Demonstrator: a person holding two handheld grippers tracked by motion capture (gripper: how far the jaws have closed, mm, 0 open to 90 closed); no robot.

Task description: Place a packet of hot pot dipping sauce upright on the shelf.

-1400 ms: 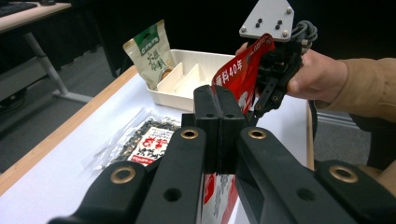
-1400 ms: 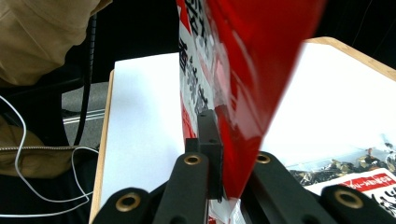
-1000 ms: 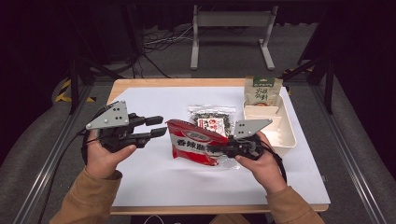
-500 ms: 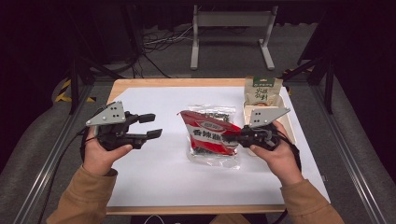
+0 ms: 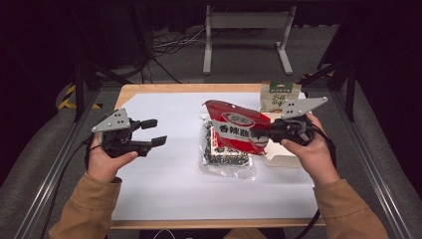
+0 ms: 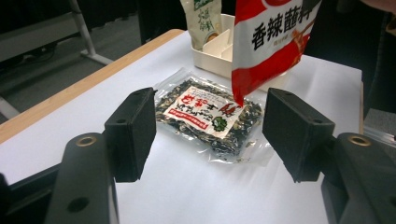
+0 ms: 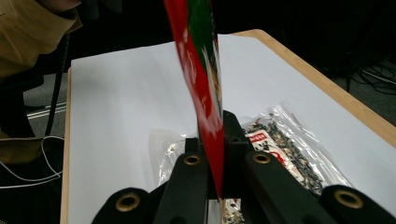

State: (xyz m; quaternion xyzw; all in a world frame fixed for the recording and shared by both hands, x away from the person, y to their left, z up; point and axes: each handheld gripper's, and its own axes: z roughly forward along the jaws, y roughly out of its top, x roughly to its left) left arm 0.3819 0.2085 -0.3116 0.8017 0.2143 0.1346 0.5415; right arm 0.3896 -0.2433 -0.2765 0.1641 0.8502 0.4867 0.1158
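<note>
While the red snack bag hangs in the air: the right gripper (image 5: pixel 271 133) is clamped on its edge, and the bag stands above the table, over the clear packet.
Red snack bag (image 5: pixel 238 132): a red pouch with a white band that bears large black Chinese characters, 香辣 among them; an oval red-and-white logo sits above the band, too small to read. In the left gripper view the same characters show on its face, with its lower corner hanging just over the clear packet.
Right gripper: in the right gripper view the two black jaws press together on the thin red film, which rises edge-on between them.
Left gripper (image 5: pixel 154 132): released, its jaws have just been opening; nothing lies between them. It hovers over the white sheet, well apart from the bag.
Clear packet (image 6: pixel 212 114): a see-through pack of dark seeds lying flat on the sheet, with a white and red label; its print is too small to read.
Green and beige pouch (image 5: pixel 278 95): stands at the far end of the white tray (image 5: pixel 281 158); it carries Chinese writing that cannot be made out.
White sheet (image 5: pixel 164 184): covers most of the wooden table (image 5: pixel 149 89).
</note>
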